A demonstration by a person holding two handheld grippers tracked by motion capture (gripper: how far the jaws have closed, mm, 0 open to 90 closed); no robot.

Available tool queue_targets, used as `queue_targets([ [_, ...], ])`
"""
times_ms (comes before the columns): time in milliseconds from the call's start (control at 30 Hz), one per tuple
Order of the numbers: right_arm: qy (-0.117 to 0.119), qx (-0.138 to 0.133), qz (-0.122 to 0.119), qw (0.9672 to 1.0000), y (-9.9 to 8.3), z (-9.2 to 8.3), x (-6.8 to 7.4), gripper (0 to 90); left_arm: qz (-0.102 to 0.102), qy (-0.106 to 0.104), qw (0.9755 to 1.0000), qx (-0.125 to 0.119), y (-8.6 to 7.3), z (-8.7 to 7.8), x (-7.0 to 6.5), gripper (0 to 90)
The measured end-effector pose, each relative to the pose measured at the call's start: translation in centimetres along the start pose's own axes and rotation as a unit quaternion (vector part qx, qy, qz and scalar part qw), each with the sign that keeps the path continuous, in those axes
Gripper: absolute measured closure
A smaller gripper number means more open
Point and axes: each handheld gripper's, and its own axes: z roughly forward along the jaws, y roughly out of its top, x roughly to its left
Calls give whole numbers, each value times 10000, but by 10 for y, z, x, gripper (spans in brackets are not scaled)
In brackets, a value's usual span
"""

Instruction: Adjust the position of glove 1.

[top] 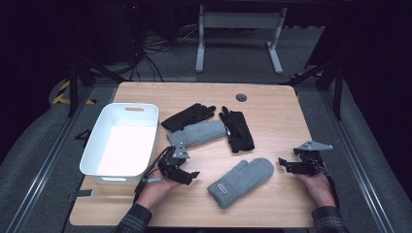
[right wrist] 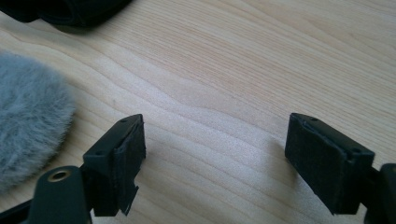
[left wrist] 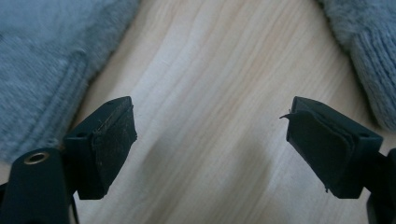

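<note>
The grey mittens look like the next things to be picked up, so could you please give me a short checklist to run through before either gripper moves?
1. Left gripper empty, jaws apart over bare wood: ok.
2. Right gripper empty, jaws apart: ok.
3. Near grey mitten lies free between the grippers, nothing on it: ok.
4. Far grey mitten free to lift: not ok, it touches or overlaps the black gloves.
5. White bin open, nothing inside: ok.
6. Whether the far mitten lies over or under the gloves: cannot tell.
</note>
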Motion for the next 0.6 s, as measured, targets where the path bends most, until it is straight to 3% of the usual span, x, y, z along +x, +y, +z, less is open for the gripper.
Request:
queue_targets([
  [200, -8, 3, 7, 10000, 0, 0, 0, 204, 8, 118, 9999, -91, 17, -1, 4, 169],
  [300, -11, 4, 8, 10000, 0, 0, 0, 203, -29, 77, 9999, -99, 24, -2, 8, 175],
  [400, -12, 4, 11, 10000, 0, 0, 0, 202, -32, 92, 9996, -263, 34, -4, 14, 178],
  [500, -12, 4, 12, 10000, 0, 0, 0, 202, 23, 271, 9992, -300, 42, -3, 20, 178],
  [600, -12, 4, 11, 10000, 0, 0, 0, 202, -65, 327, 9990, -294, 49, 3, 28, 182],
])
